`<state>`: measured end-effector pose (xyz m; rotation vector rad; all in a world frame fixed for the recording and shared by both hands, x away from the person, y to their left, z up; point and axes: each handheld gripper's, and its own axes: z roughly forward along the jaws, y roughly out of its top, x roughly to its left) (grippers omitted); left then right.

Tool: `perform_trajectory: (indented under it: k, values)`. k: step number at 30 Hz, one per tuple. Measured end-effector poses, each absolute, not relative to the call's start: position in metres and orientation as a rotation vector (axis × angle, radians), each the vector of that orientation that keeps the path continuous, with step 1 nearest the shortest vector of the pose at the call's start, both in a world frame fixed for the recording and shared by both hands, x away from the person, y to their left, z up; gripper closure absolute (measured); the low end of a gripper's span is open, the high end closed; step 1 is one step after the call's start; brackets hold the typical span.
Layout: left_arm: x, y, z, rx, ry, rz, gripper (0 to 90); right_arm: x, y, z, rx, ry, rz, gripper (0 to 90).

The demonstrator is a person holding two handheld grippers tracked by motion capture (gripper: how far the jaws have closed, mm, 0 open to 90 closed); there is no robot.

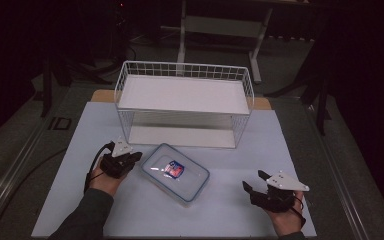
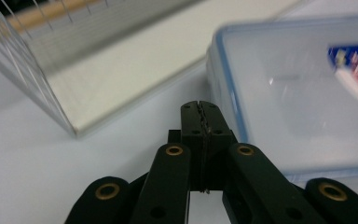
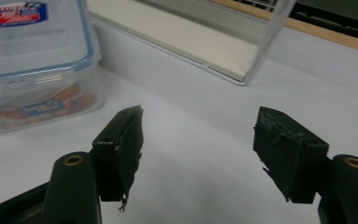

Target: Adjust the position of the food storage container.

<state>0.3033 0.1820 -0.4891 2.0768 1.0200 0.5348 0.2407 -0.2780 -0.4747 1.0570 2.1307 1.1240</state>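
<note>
Where the lidded container [image 1: 175, 172] lies, a wire rack [image 1: 184, 102] stands behind

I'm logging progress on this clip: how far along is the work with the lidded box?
Early. The lidded box sits closed on the table mat in front of the wire shelf, packets inside. The left gripper, jaws shut on nothing, sits beside the box's edge; the right gripper waits open, apart. Grasping and any moving remain.

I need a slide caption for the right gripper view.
Open right gripper facing a lidded clear food container and a wire shelf rack.
</note>
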Motion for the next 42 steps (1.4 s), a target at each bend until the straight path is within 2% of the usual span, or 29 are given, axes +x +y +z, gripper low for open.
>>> perform_trajectory:
  k: [3,11,33,39,42]
  values:
    - [0.297,0.182,-0.497,2.090,1.008,0.490,89.6,0.241,-0.276,-0.475,1.046,2.145,1.119,32.6]
    - [0.281,0.180,-0.497,2.097,0.980,0.476,89.6,0.241,-0.290,-0.472,1.113,2.084,1.152,32.7]
    - [0.247,0.112,-0.496,2.102,0.746,0.320,89.7,0.247,-0.282,-0.475,1.176,2.159,1.289,32.5]
    - [0.244,0.095,-0.498,2.084,0.713,0.267,89.6,0.249,-0.283,-0.475,1.222,2.156,1.343,29.3]
    - [0.246,0.096,-0.497,2.062,0.724,0.243,84.7,0.251,-0.284,-0.476,1.240,2.167,1.357,27.9]
